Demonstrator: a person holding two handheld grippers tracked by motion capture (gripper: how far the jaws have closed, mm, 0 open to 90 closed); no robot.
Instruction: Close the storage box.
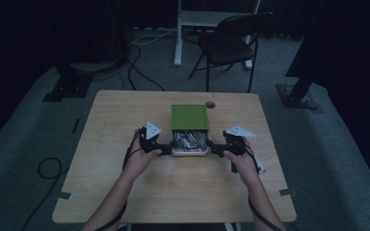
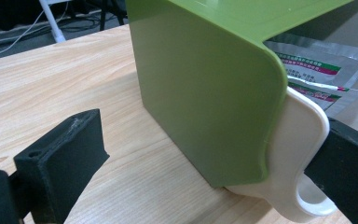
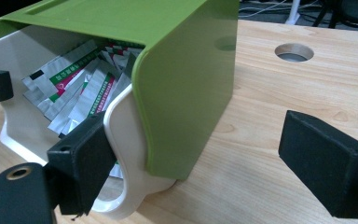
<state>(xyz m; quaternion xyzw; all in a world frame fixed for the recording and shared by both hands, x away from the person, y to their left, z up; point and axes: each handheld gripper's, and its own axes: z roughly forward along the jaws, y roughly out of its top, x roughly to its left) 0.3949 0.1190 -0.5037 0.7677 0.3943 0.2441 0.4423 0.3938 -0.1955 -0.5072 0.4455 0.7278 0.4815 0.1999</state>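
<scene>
The green plastic box (image 1: pixel 189 117) with its white pull-out drawer (image 1: pixel 190 151) of foil packets (image 1: pixel 189 140) sits mid-tabletop (image 1: pixel 125 192). Each wide-open hand-held gripper, left (image 1: pixel 165 150) and right (image 1: pixel 214 149), has one jaw at the drawer's side, holding nothing, probably to slide it.

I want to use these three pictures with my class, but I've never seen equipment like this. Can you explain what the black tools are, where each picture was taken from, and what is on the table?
A person sits at a wooden table holding a hand-worked tool in each hand: the left gripper and the right gripper, each with two black jaws. One picture looks down from above. The other two come from cameras riding on the grippers, looking along their jaws.

On the table stands a green box with a white drawer pulled partly out, full of foil sachets. Both grippers are open, each with one jaw beside the drawer's looped end, at opposite sides. Nothing is lifted.
</scene>
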